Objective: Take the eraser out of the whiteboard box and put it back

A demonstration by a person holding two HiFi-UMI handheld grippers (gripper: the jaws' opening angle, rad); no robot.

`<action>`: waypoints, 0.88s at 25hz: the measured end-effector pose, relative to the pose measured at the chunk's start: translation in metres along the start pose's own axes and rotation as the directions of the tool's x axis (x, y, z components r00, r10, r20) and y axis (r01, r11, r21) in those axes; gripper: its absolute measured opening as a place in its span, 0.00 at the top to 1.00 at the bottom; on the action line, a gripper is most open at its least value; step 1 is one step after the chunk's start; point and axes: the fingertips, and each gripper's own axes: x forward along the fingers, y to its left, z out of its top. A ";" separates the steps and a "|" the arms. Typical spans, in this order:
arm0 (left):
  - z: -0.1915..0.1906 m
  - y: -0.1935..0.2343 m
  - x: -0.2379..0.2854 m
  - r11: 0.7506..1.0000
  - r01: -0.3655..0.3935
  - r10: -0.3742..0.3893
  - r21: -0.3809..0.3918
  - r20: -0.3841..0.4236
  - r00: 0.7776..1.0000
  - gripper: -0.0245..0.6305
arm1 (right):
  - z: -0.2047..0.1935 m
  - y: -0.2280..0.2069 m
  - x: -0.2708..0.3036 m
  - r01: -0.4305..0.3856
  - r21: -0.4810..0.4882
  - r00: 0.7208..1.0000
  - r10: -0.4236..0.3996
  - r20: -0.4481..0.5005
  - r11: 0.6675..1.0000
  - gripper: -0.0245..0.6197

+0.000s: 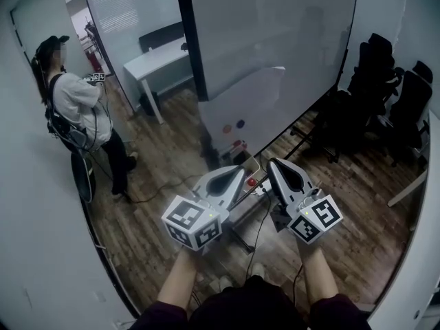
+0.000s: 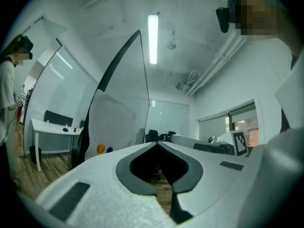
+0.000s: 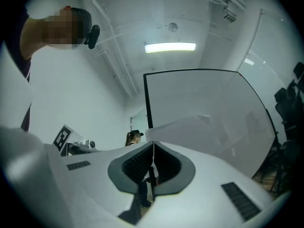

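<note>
Left tongs (image 2: 156,144), white plastic with dark grey pads, have their tips pressed together with nothing between them. The right tongs (image 3: 153,144), of the same make, are likewise closed on nothing, and only a thin seam shows where the pads meet. In the head view both point toward 12 o'clock, side by side and near each other, held up above the brown wood-plank floor (image 1: 344,205).

Just beyond their tips, at 12 o'clock, sits what looks like a small light-rimmed box (image 1: 245,161). It is at the foot of a tilted white whiteboard (image 1: 240,105), which carries a red round magnet (image 1: 227,128) and a blue round magnet (image 1: 240,124). The eraser cannot be picked out: the box is small, dim and partly behind the tongs. If it is there, it is in or near that box, not in either grip.

Farther out, a person in a white top (image 1: 79,108) stands at 10 o'clock, a white table (image 1: 161,57) is at 11 and black office chairs (image 1: 385,95) are at 2.

As for progress, neither pair of tongs carries anything and both are clear of the box. This looks like either the very start or the very end of the job, and the pictures do not settle which. If it is the start, everything is left to do: reach in, grip the eraser, lift it out and return it.
</note>
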 end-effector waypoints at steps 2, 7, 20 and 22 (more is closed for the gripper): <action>0.005 -0.002 -0.002 1.000 0.003 -0.003 0.008 0.007 1.000 0.96 | 0.004 0.003 -0.001 0.001 -0.008 1.000 -0.001 0.005 1.000 0.95; 0.007 -0.004 -0.007 1.000 -0.004 0.004 0.011 0.009 1.000 0.96 | 0.004 0.010 -0.002 -0.005 -0.009 1.000 0.005 0.016 1.000 0.96; 0.001 -0.003 -0.010 1.000 -0.007 0.007 0.000 -0.003 1.000 0.96 | 0.003 0.008 -0.006 0.001 0.008 1.000 -0.001 0.018 1.000 0.96; 0.000 -0.004 -0.009 1.000 -0.003 0.003 -0.001 -0.006 1.000 0.96 | 0.003 0.008 -0.007 0.001 0.007 1.000 -0.001 0.016 1.000 0.96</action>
